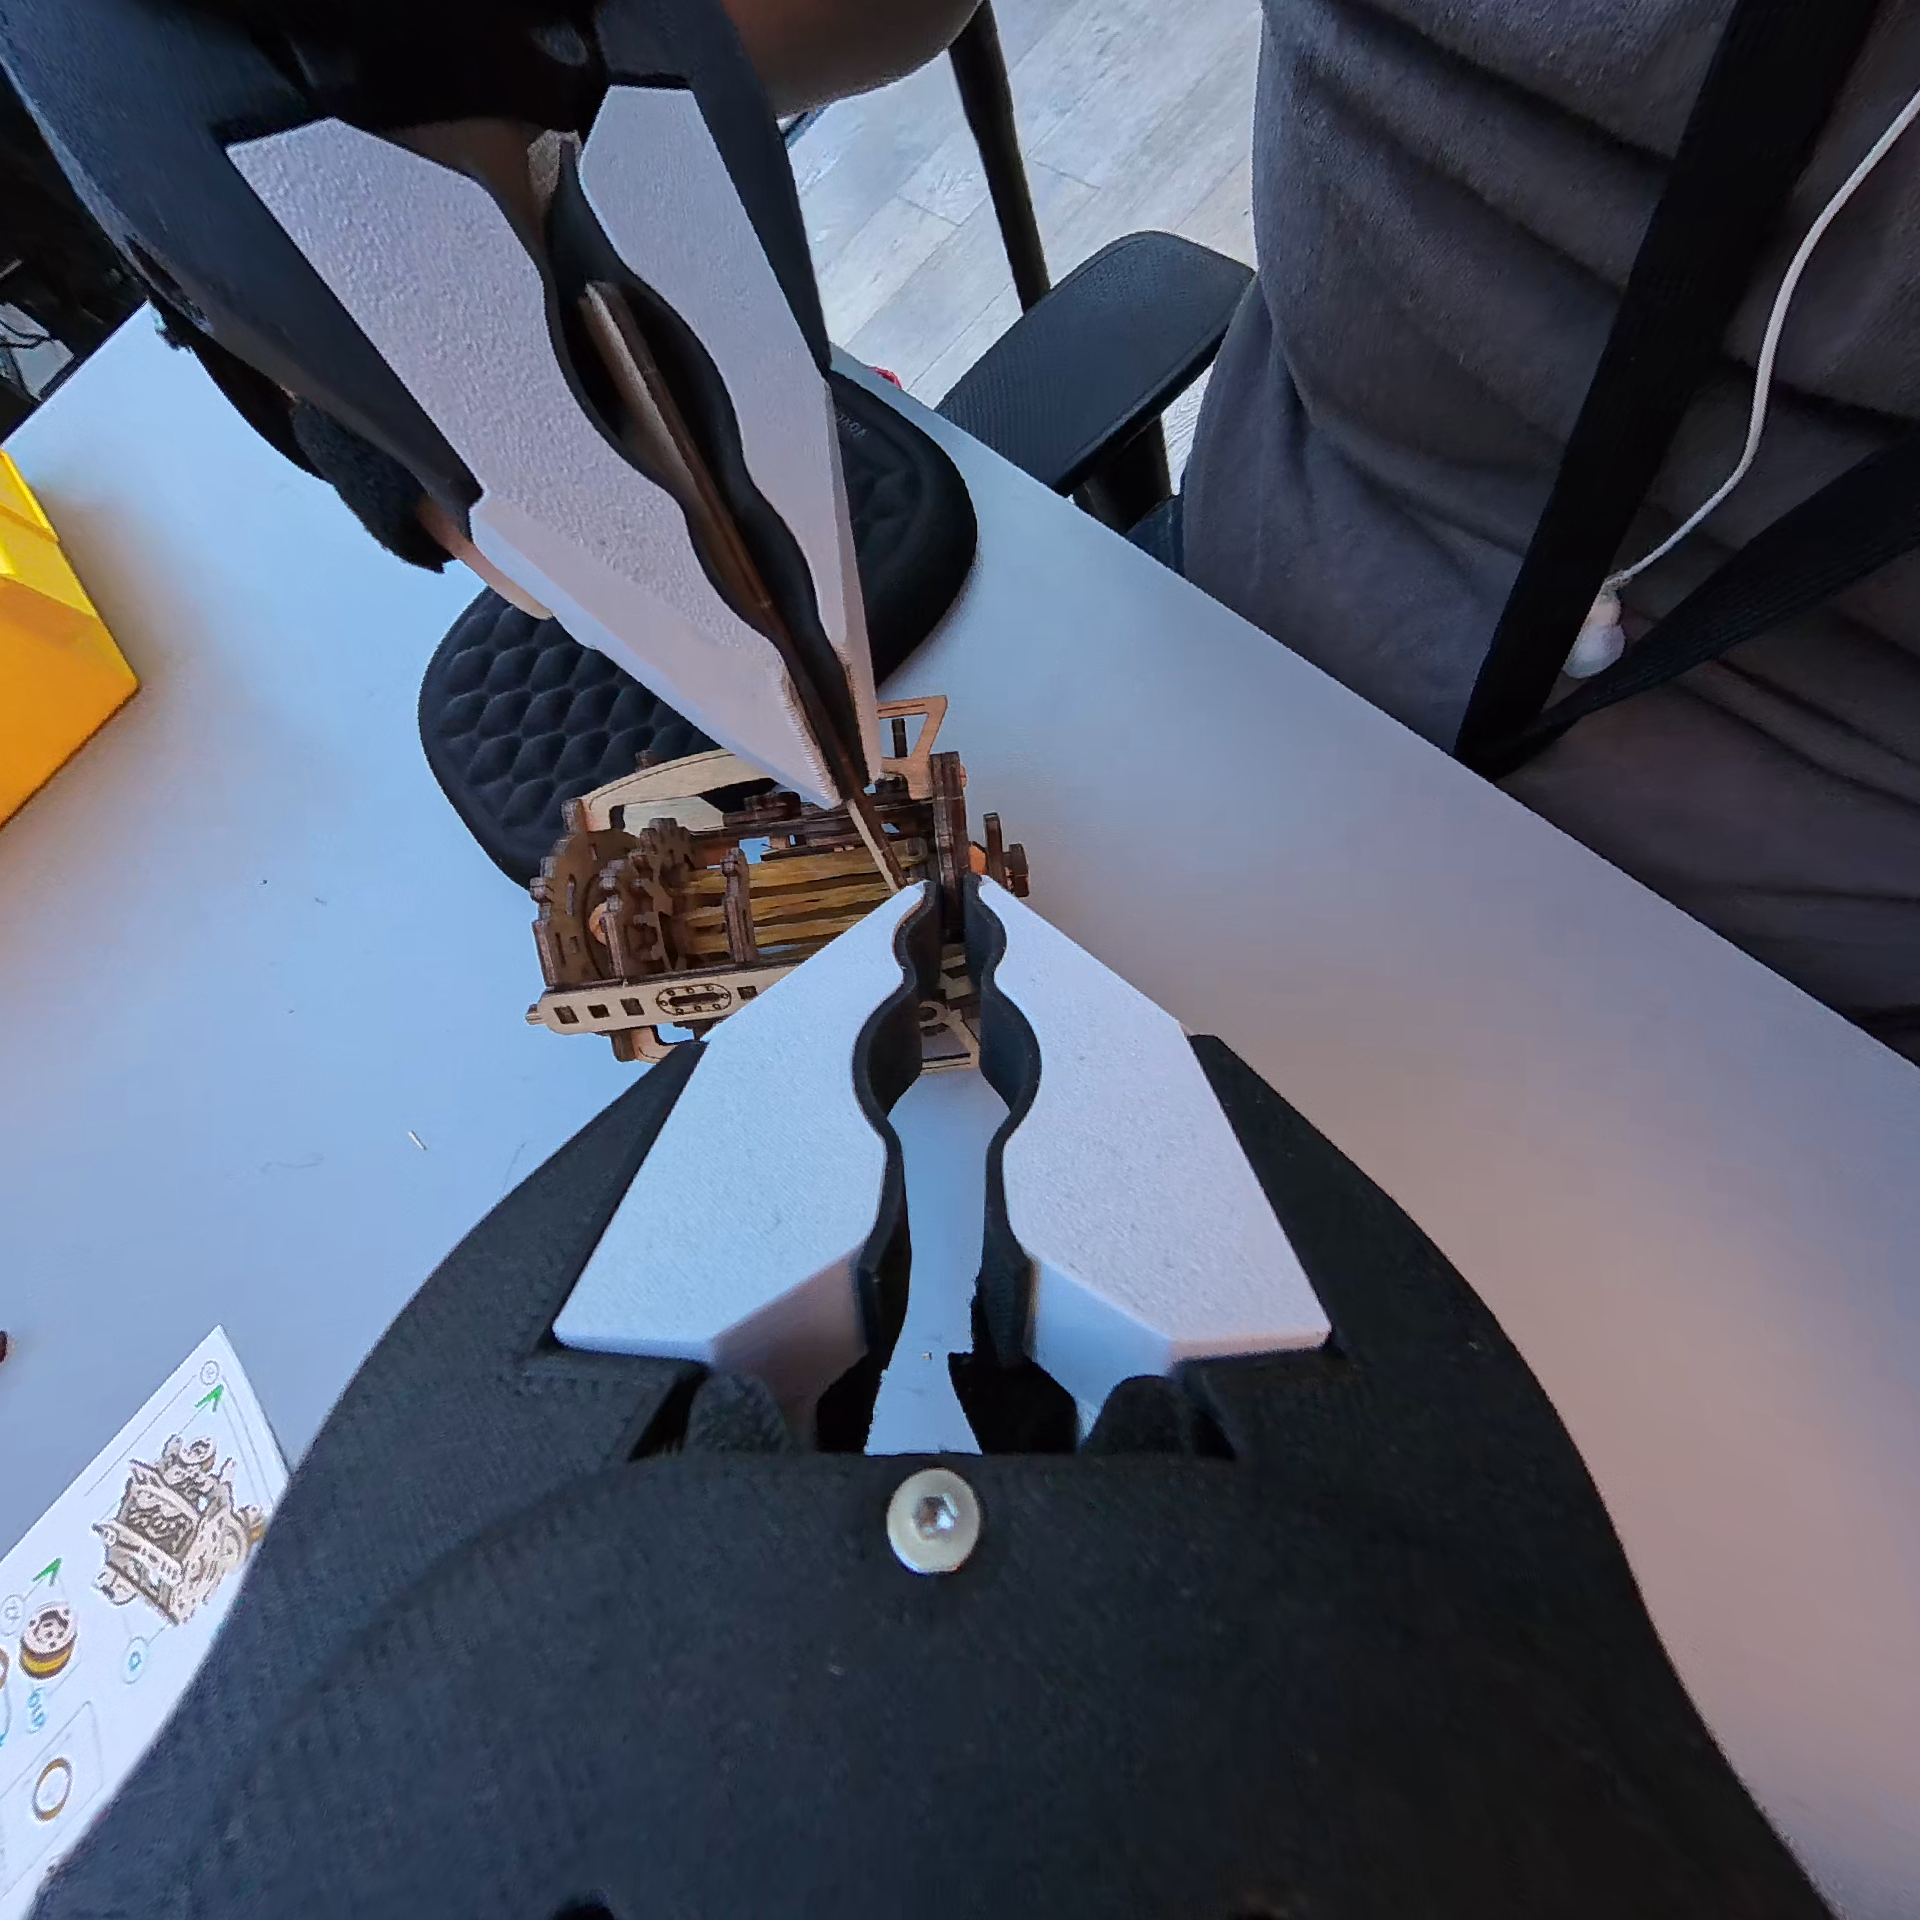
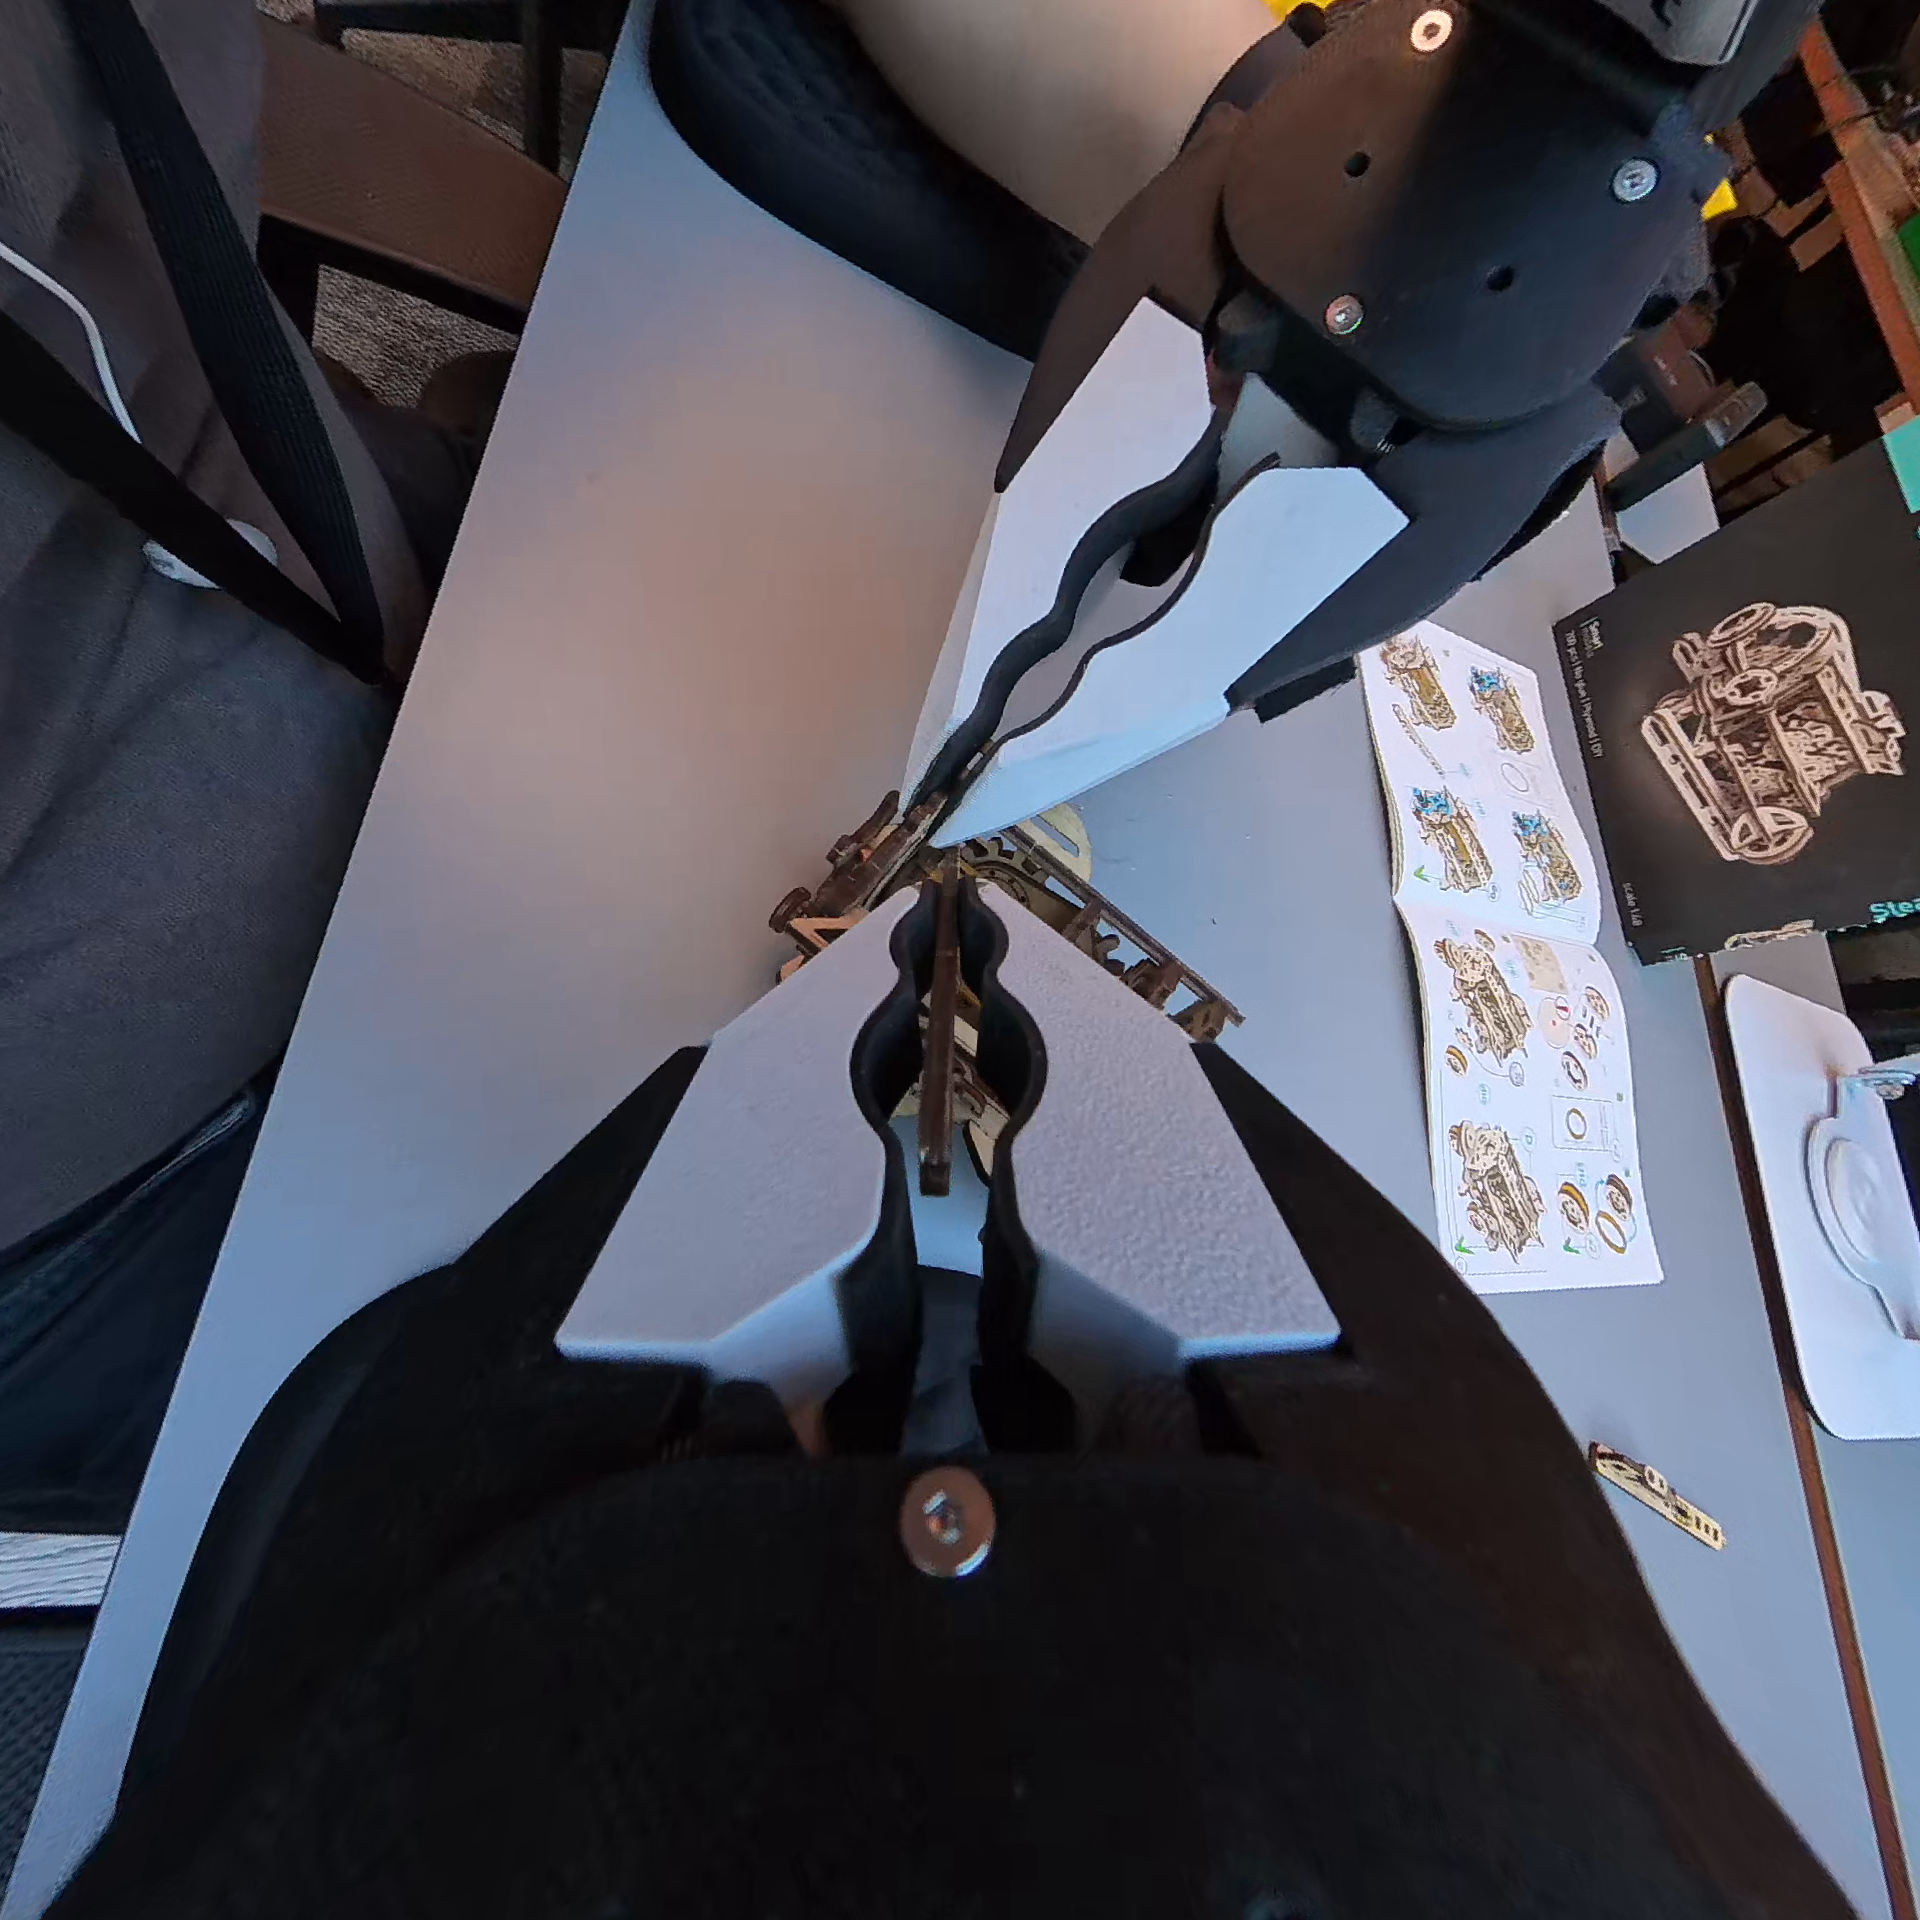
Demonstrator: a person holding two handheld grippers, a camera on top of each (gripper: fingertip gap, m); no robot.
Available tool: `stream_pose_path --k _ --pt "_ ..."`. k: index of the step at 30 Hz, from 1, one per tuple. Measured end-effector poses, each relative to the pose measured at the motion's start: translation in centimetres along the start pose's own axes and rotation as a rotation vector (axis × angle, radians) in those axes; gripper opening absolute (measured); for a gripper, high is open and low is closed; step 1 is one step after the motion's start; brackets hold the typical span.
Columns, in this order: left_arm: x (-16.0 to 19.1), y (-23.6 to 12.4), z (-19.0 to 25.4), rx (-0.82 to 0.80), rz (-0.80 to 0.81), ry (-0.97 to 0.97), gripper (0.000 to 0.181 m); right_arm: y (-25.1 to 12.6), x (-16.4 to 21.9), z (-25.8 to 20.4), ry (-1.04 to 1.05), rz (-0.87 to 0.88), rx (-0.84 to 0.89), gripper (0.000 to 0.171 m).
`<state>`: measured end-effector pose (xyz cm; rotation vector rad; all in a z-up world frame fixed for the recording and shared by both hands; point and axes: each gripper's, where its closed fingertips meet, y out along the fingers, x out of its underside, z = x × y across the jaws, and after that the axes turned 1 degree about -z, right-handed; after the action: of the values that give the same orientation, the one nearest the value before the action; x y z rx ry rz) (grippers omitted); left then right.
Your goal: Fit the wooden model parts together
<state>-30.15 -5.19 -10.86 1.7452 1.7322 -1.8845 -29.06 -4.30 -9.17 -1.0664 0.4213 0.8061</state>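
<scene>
Grey table, both hand-held grippers pinching model

The left gripper points forward and down, its fingers nearly closed with a narrow gap at the tips. The right gripper comes in from opposite (tips almost meeting the left's), fingers pinched tight together.
</scene>
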Motion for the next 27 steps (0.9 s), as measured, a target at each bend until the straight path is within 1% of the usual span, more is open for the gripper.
stream_pose_path --k 9,14,27 --pt "-0.03 0.23 0.17 0.005 -0.003 0.014 0.001 0.62 0.51 -0.29 -0.037 -0.035 -0.052 0.002" --pt "-0.04 0.31 0.20 0.004 -0.003 0.017 0.000 0.25 0.40 -0.34 -0.031 -0.025 -0.075 0.002" --pt "-0.13 0.38 0.00 -0.018 0.011 0.036 0.001 -0.23 0.42 -0.01 -0.025 -0.021 -0.040 0.001"
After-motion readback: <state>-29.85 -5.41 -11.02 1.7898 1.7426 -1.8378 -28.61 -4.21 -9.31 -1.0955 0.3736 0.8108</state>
